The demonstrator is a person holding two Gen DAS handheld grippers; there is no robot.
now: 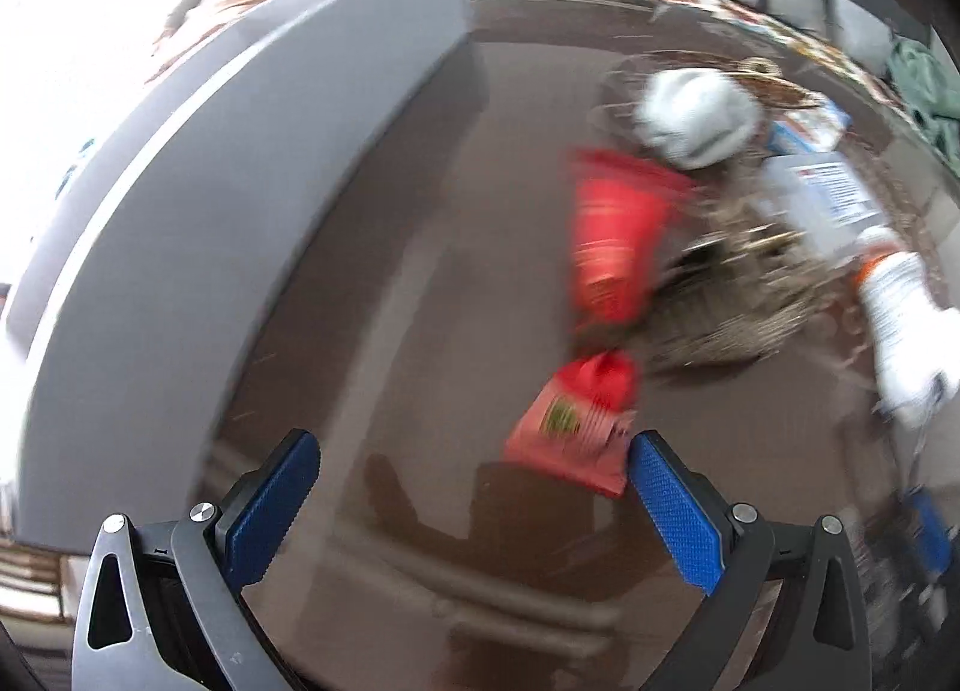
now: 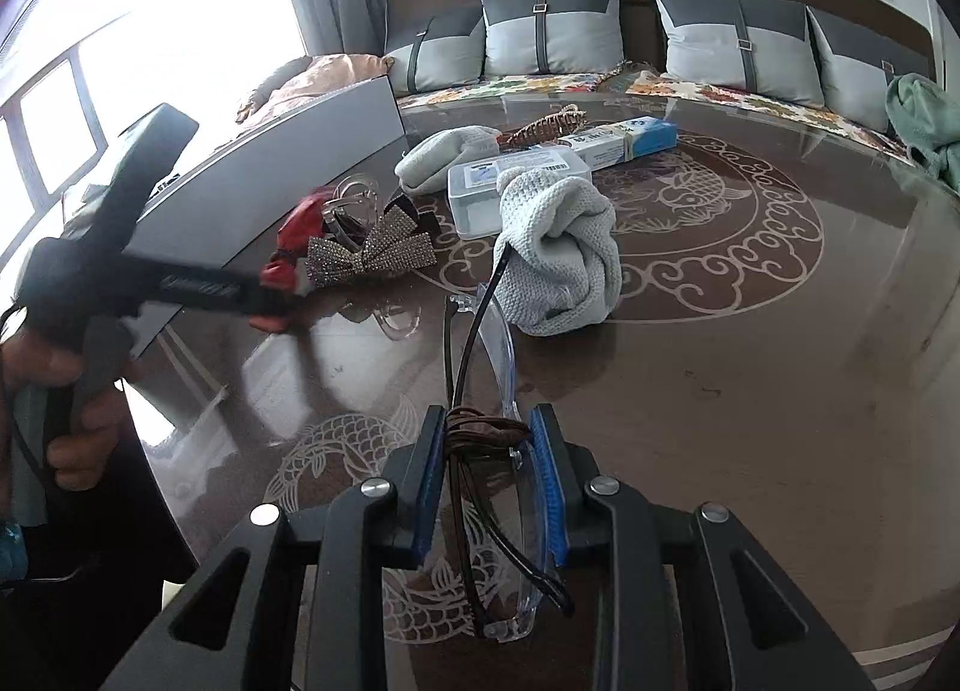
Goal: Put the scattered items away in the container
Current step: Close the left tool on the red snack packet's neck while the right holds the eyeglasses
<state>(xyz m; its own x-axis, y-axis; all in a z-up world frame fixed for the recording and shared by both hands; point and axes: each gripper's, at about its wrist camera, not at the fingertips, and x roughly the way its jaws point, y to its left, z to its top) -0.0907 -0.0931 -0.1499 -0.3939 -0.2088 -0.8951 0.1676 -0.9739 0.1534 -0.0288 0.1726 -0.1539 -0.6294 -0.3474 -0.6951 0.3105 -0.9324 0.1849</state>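
the right gripper (image 2: 487,481) is clamped on clear glasses (image 2: 501,343) with a brown cord, held above the table (image 2: 750,391). the left gripper (image 1: 474,505) has its jaws wide apart, nothing between them; a blurred red packet (image 1: 576,421), seemingly a snack, lies just ahead, near the right pad.

the round table (image 2: 780,403) is carrying everything. a folded pair of glasses (image 2: 480,367) is sitting between the right gripper's (image 2: 487,481) pads. just beyond it a knitted cloth (image 2: 558,253) is lying, leaning against a flat plastic case (image 2: 474,193) behind it. a second knitted bundle (image 2: 444,151) is lying left of that case, a long carton (image 2: 624,142) to its right. left of the cloth a sequinned bow (image 2: 372,256) is lying, with the left gripper (image 2: 288,295) reaching in beside it. a container (image 2: 288,163) is standing along the table's left edge.
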